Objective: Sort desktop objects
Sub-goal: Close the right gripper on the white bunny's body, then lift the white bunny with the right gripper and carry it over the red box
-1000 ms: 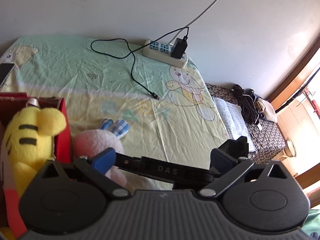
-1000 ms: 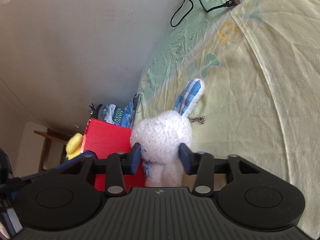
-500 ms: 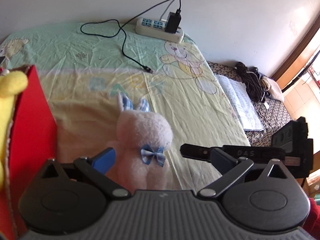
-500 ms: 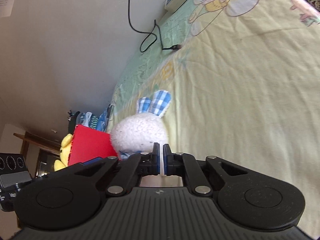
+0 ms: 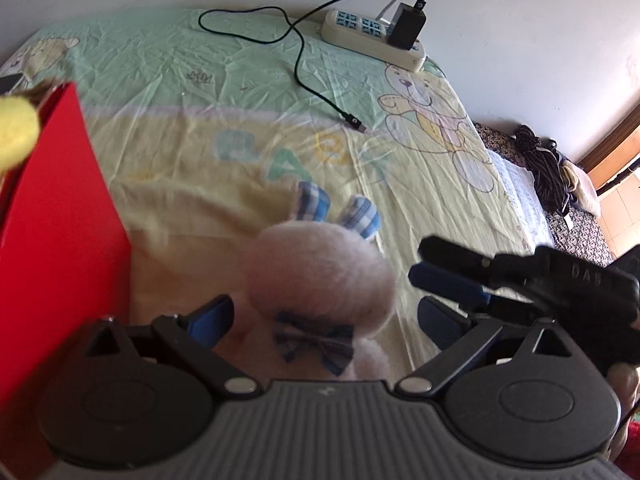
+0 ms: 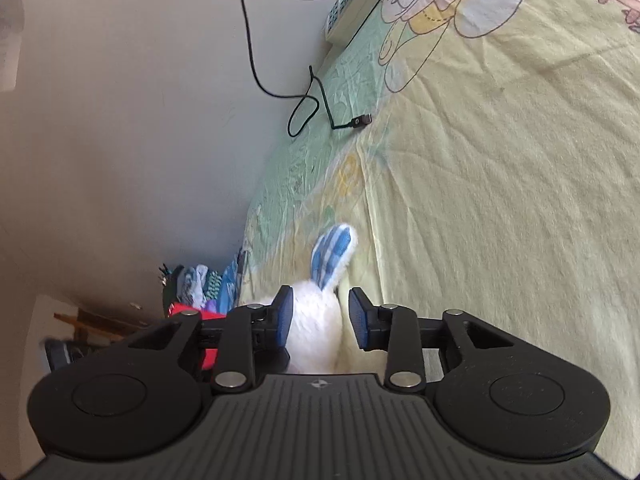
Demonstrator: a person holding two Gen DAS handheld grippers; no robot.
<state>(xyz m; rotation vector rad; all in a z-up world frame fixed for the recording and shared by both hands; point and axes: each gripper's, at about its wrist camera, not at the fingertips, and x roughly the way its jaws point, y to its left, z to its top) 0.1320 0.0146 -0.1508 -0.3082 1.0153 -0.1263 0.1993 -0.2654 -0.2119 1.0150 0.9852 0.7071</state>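
Since the plush rabbit [image 5: 320, 280] stands upright on the bed sheet [image 5: 200, 120] with its 2 checked blue ears [image 5: 312, 200] pointing up and away from both cameras, its long axis runs roughly along the line of sight of each wrist view; that is the relation the coming grasp turns on. Seen from the left wrist, the left tongs [image 5: 324, 312] are spread wide, with a blue pad on either side of the rabbit's body below the head and a clear gap on both sides, so they hold nothing; the rabbit sits between them, blurred but centred. Seen from the right wrist, the right tongs [image 6: 320, 322] are parted about as wide as the white body [image 6: 316, 340] that lies between the pads; whether the pads touch the fur I cannot tell; they do not squeeze it. The right tongs also show in the left view [image 5: 452, 272], just beside the rabbit's head, their jaws close together at that angle. A red box [image 5: 64, 220] stands just left of the rabbit with a yellow plush [image 5: 16, 136] at its rim; by my judgement it is the likely destination, and the left tongs lie nearer to it; a charging cable [image 5: 304, 64] and power strip [image 5: 372, 40] lie well apart at the far edge.
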